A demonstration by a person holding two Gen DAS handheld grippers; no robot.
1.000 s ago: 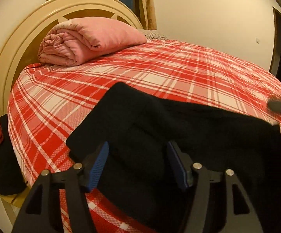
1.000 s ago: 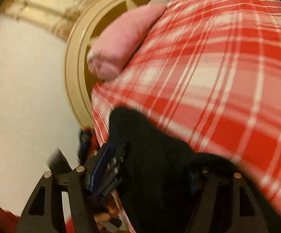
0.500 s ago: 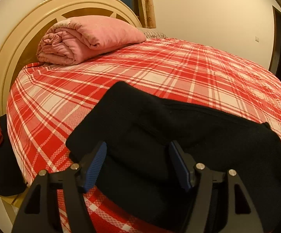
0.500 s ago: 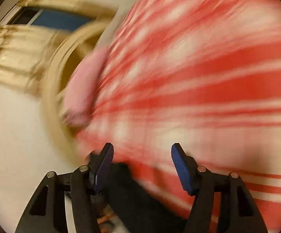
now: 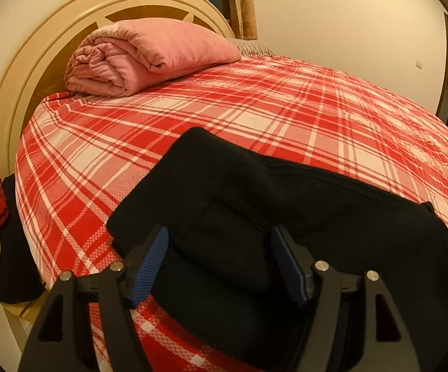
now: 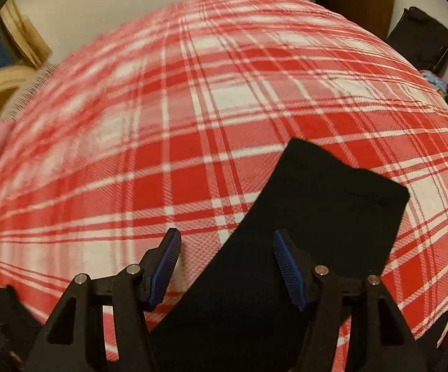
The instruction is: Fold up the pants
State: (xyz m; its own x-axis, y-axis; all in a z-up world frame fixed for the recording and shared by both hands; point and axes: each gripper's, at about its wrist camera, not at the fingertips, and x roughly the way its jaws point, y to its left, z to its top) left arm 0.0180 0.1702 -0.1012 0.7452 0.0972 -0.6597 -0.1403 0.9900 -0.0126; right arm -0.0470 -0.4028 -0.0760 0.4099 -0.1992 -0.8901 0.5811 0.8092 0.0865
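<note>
- Lying on the plaid bed point(image 5: 168, 130), the black pants point(image 5: 255, 204) sit near its front edge.
- Left tongs point(image 5: 219, 257) gape wide above the pants, gripping nothing.
- Right tongs point(image 6: 227, 260) are also wide, empty, over a pant leg point(image 6: 317, 204).
- A pink blanket point(image 5: 143, 55) rests by the headboard point(image 5: 16, 71).

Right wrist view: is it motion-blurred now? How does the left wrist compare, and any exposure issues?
Right wrist view: the left side of the plaid bedspread is smeared, while its right side and the black pants are fairly crisp. Left wrist view: sharp throughout, pink folded blanket well defined. Both views: warm yellow light, strong fisheye bowing, and the pants crush to near-featureless black.
</note>
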